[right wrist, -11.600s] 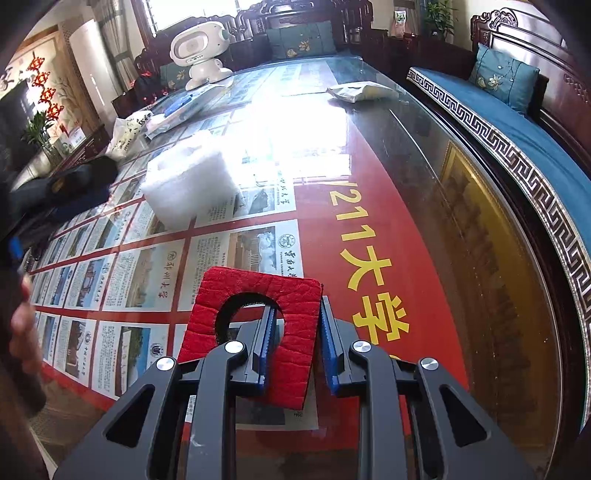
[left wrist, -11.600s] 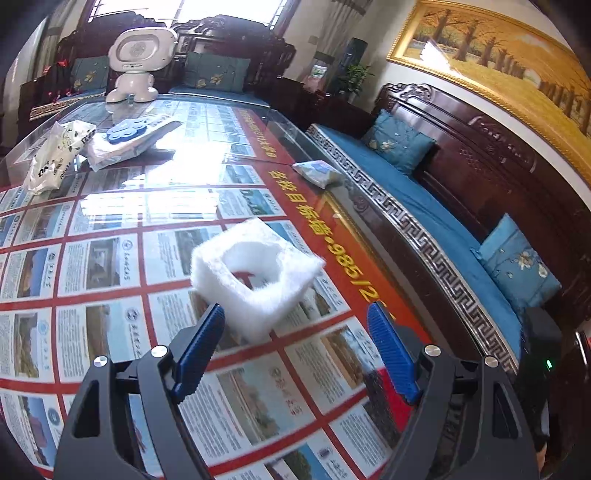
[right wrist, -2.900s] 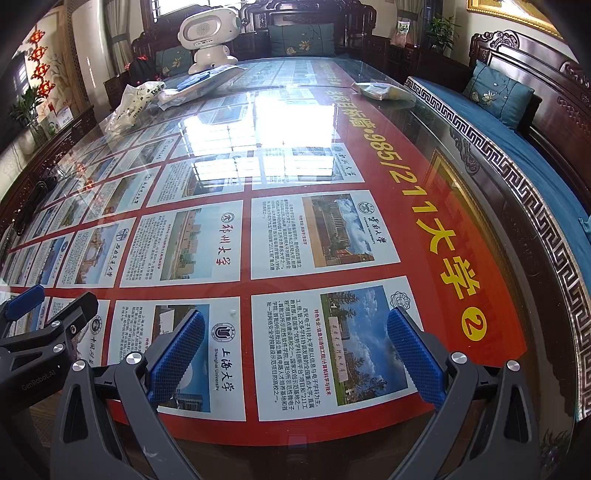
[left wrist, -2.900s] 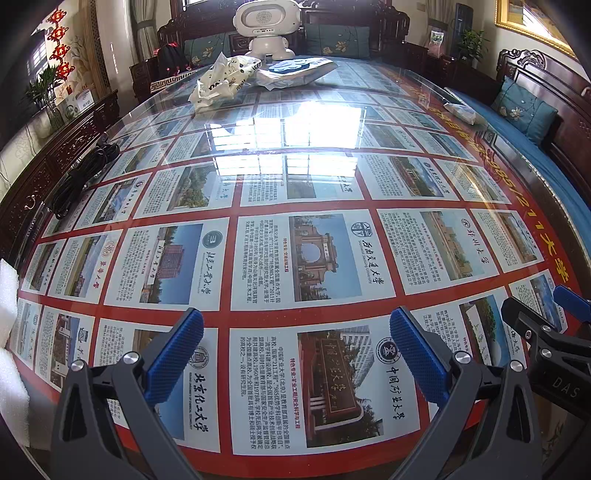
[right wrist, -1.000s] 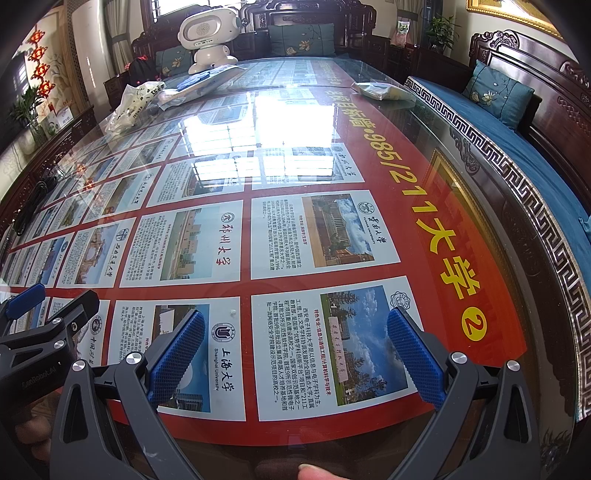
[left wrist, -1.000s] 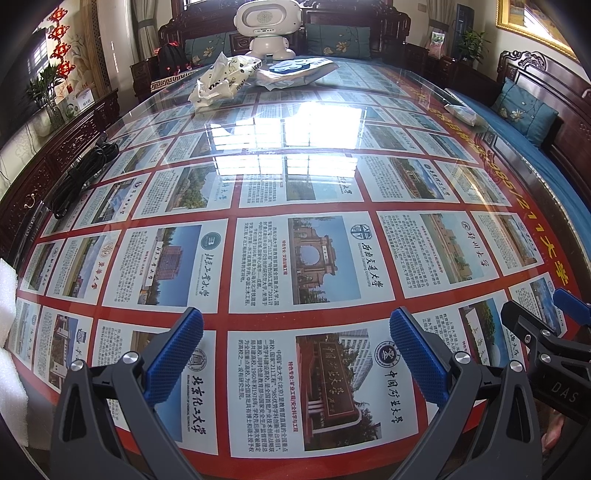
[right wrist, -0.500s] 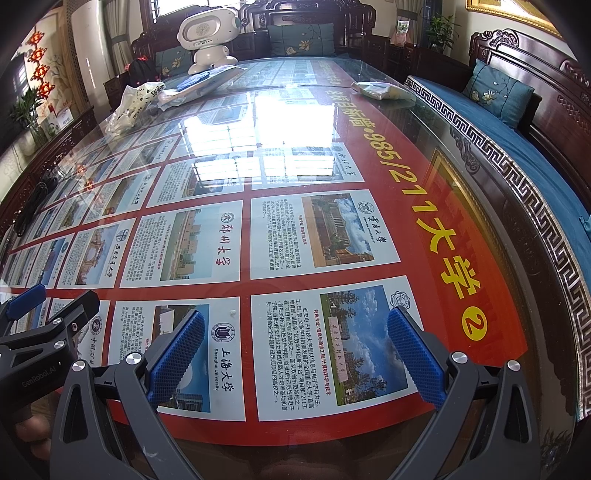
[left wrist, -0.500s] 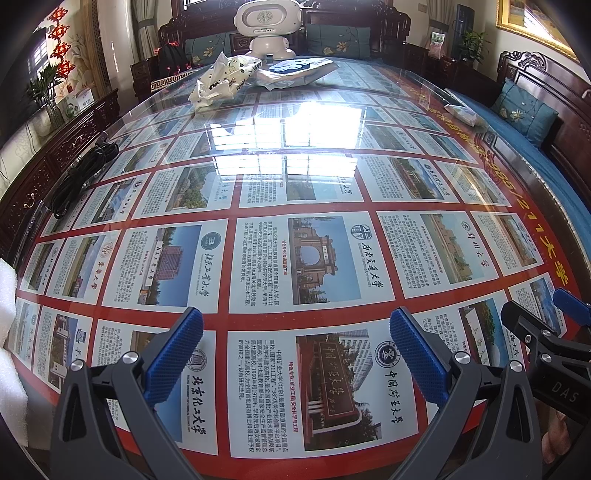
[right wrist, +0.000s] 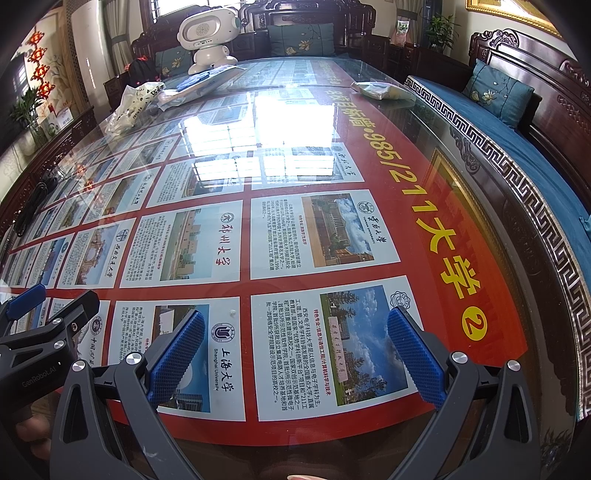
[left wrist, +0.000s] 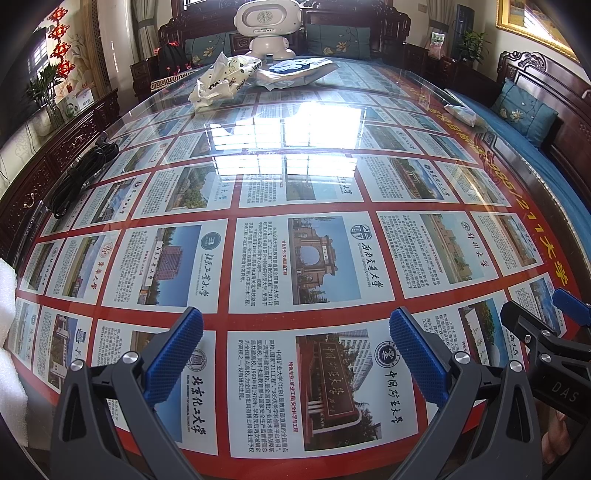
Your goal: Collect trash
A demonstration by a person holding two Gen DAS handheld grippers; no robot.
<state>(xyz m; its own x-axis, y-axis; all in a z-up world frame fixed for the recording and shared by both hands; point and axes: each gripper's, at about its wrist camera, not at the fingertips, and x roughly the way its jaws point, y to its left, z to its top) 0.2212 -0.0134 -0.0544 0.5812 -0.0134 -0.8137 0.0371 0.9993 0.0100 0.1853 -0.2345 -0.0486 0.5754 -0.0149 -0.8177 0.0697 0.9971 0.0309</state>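
Here, our left gripper (left wrist: pixel 295 354) and right gripper (right wrist: pixel 295 354) were wide open, holding nothing. White foam trash (left wrist: pixel 9 332) sat at the table's (left wrist: pixel 546 236) left edge. The poster (right wrist: pixel 436 221) read "985/211" and "Shanghai University".

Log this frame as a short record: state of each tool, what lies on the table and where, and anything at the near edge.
left tool: open, empty, above the table's near edge
right tool: open, empty, beside the left one
table: glass top over a red poster
far end: white toy robot, white plastic bag, blue and white package
right edge: small packet
left edge: black cable
near left: white foam, partly cut off
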